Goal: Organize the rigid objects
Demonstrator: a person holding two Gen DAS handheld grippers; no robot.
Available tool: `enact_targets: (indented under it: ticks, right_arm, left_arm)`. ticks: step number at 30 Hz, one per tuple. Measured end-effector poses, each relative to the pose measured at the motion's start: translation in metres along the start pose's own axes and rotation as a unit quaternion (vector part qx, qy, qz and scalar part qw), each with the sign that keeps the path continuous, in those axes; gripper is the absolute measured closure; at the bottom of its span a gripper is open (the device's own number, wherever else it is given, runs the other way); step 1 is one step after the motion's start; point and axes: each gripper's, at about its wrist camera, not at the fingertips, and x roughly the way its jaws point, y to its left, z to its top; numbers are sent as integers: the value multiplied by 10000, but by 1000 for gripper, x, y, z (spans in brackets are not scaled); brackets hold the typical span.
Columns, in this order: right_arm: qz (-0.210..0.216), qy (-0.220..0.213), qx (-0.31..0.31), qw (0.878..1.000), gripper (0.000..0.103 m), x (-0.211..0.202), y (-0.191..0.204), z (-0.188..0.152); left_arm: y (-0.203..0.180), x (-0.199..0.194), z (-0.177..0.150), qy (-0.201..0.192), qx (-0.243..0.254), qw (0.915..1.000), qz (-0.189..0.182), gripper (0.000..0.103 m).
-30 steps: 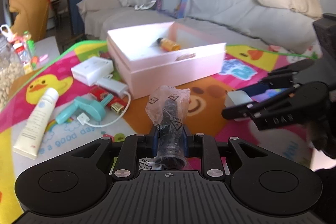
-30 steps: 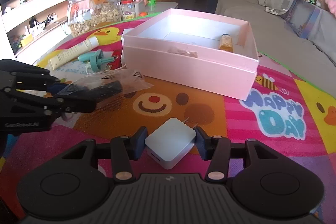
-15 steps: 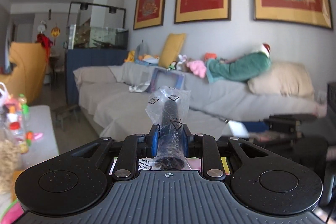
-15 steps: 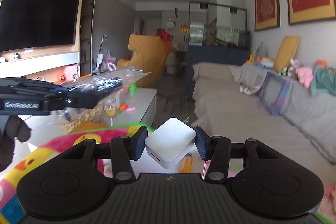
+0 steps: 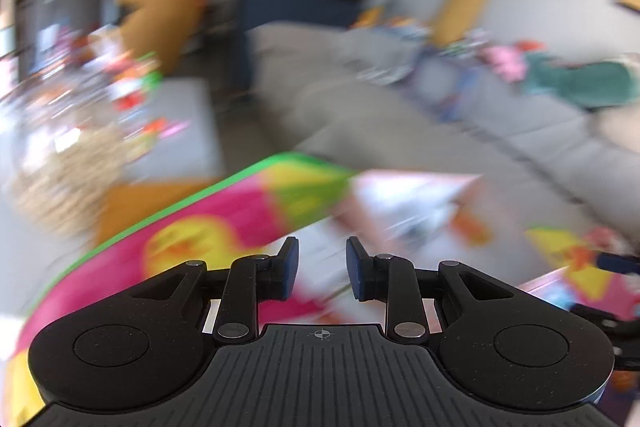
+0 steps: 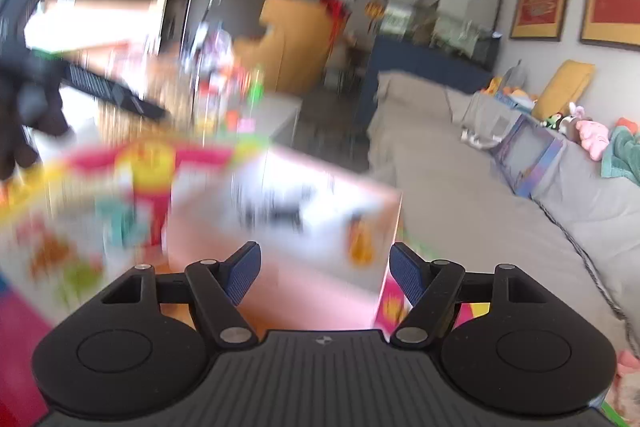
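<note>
Both views are smeared by motion. My left gripper [image 5: 322,267] has a narrow gap between its blue pads [image 5: 290,267], its jaws are opening, and nothing is between them. The pink box [image 5: 404,199] lies just ahead and to its right. My right gripper [image 6: 325,273] hangs over the near wall of the pink box [image 6: 280,291], jaws opening wide and empty. Inside the box I make out a dark blurred item [image 6: 276,213] and an orange bottle [image 6: 360,243]. The left gripper [image 6: 112,91] crosses the upper left of the right wrist view.
The colourful play mat [image 5: 200,227] covers the table. A glass jar of snacks [image 5: 68,163] and small bottles stand at the far left. Blurred items, one teal [image 6: 116,223], lie left of the box. A grey sofa [image 6: 480,207] runs behind it.
The bagged dark item has left my left gripper and the white adapter has left my right gripper. Both jaws have spread, and both views have swung down from the room to the box.
</note>
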Motion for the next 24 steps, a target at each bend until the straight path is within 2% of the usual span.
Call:
enact_targets:
  ticks: [2,4,7,11,16,24]
  right_arm:
    - [163,202,-11,9997,31,3,13,-8]
    - [382,313,69,9988,31,6,21,-9]
    - [630,378,230,9970,31,14,26,-6]
    - [1043,563,513,9916,31,21,36,-2]
    - [1160,662,423,9901,31,21,49,-2]
    - [1252,971,487,9862,31,26,55,-12]
  left_arm:
    - [28,-5,-10,165,-363,9987,311,74]
    - [46,-9,-18,297,-605,9967,448,74]
    - [56,-14,-29,369,-604,9967,392,74]
    - [49,-11,-35,311,-407,9972,538,74]
    - [27,1,-38,365,-322,9988,40,74]
    - [-14,37,-32,431,-293,9982,-305,74]
